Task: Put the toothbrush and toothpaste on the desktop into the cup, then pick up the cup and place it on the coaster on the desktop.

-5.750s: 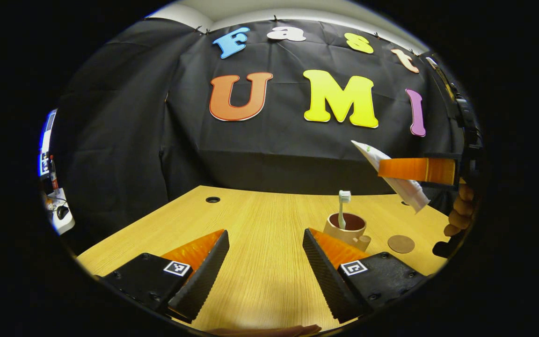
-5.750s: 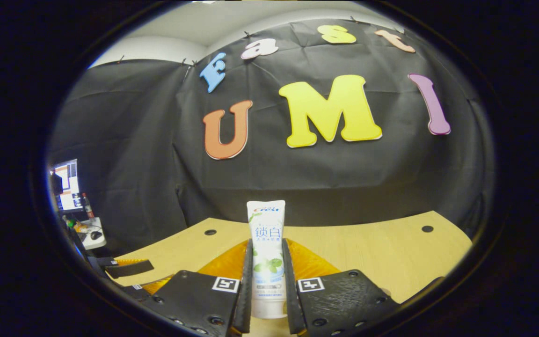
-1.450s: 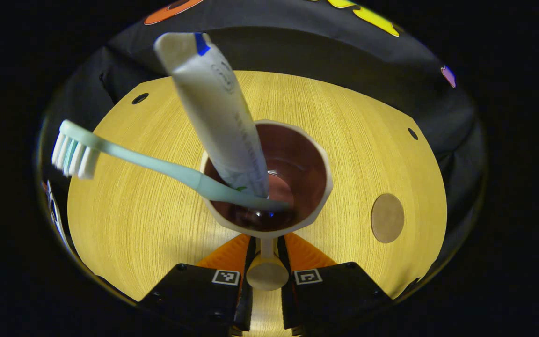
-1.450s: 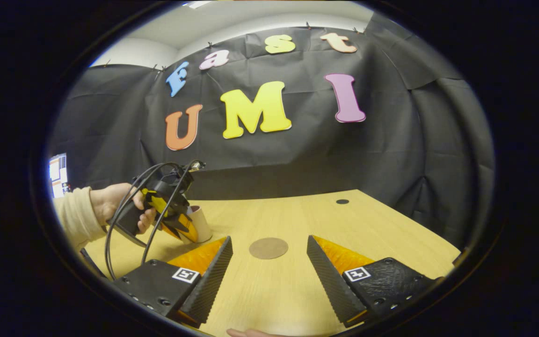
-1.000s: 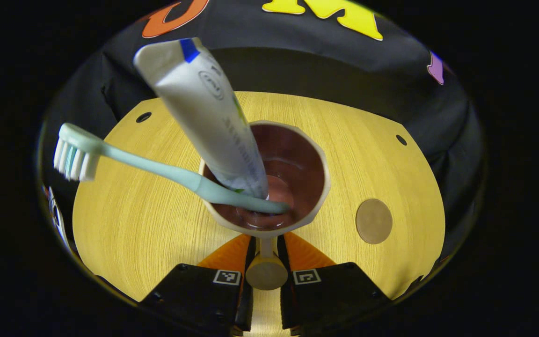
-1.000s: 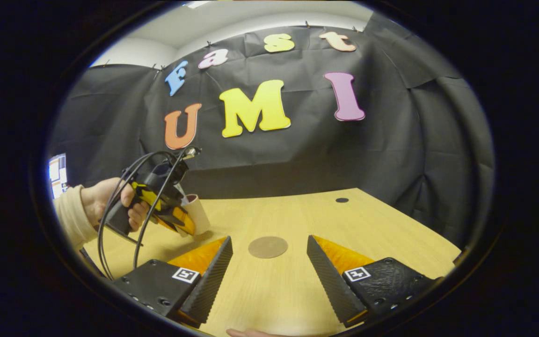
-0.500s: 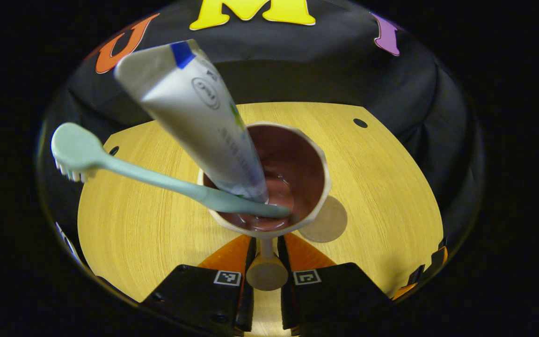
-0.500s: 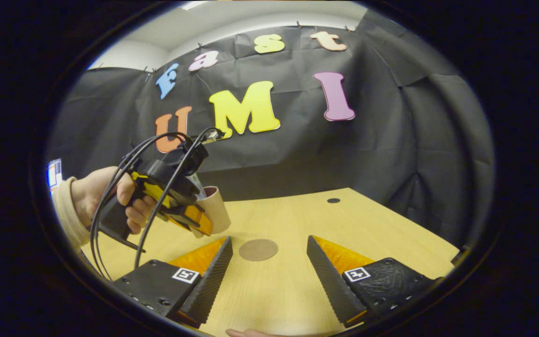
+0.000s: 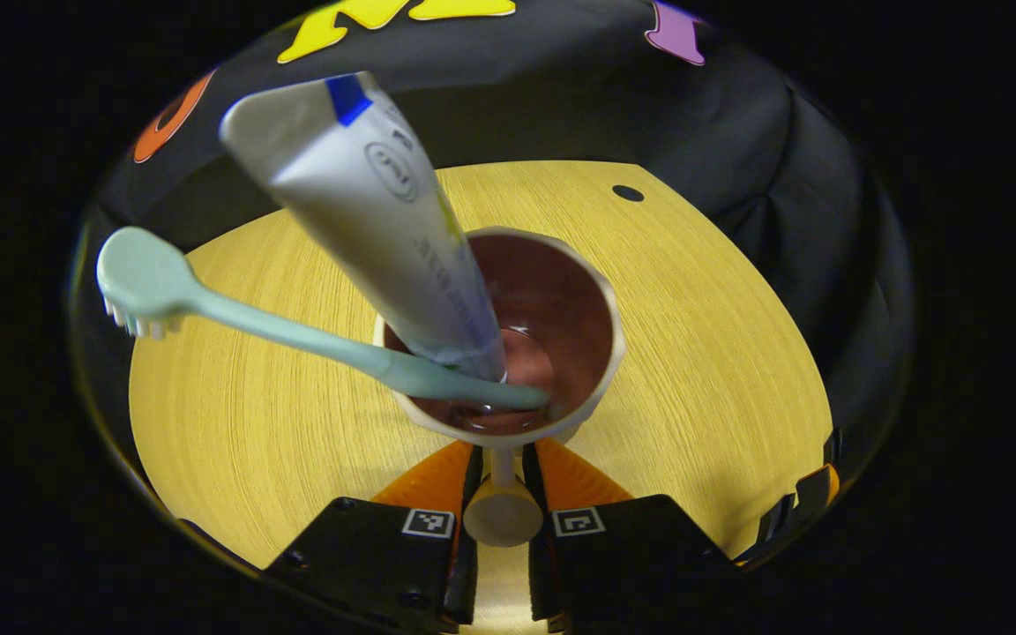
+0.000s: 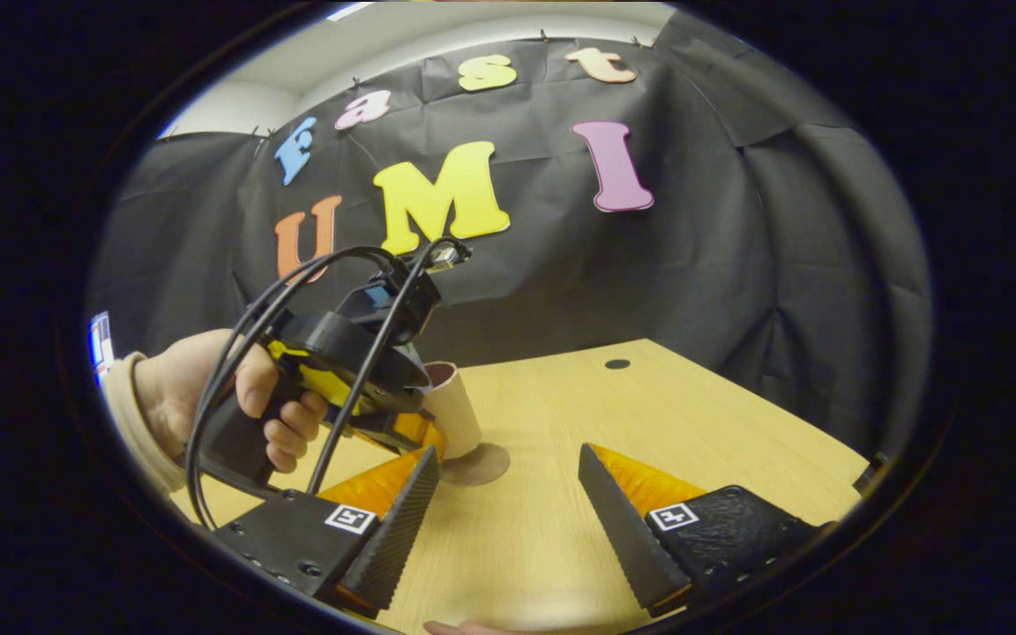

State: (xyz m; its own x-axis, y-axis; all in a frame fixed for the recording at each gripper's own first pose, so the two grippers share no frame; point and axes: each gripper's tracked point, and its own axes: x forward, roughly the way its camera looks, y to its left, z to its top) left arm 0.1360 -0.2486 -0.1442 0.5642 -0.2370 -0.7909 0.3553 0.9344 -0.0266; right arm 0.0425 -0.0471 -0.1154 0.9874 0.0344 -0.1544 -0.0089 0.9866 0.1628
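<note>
The cream cup (image 9: 508, 339), dark red inside, hangs in front of my left gripper (image 9: 502, 454), which is shut on the cup's handle (image 9: 502, 516). A white toothpaste tube (image 9: 376, 212) leans up and left out of the cup. A pale green toothbrush (image 9: 296, 335) leans left over the rim. In the right gripper view the cup (image 10: 457, 407) is tilted right over the round brown coaster (image 10: 483, 464); whether they touch I cannot tell. A hand (image 10: 208, 388) holds the left gripper (image 10: 420, 434) there. My right gripper (image 10: 508, 516) stands open low over the table, near the coaster.
The light wooden table (image 9: 252, 423) has a cable hole (image 9: 627, 192) near its far edge, also seen as the hole (image 10: 617, 363) in the right gripper view. Black cloth walls close the back and right. Part of the right gripper (image 9: 803, 503) shows at the table's lower right.
The left gripper has carried the cup to the right and down, over the coaster, which the cup now hides in the left gripper view. The right gripper stays open and has barely moved.
</note>
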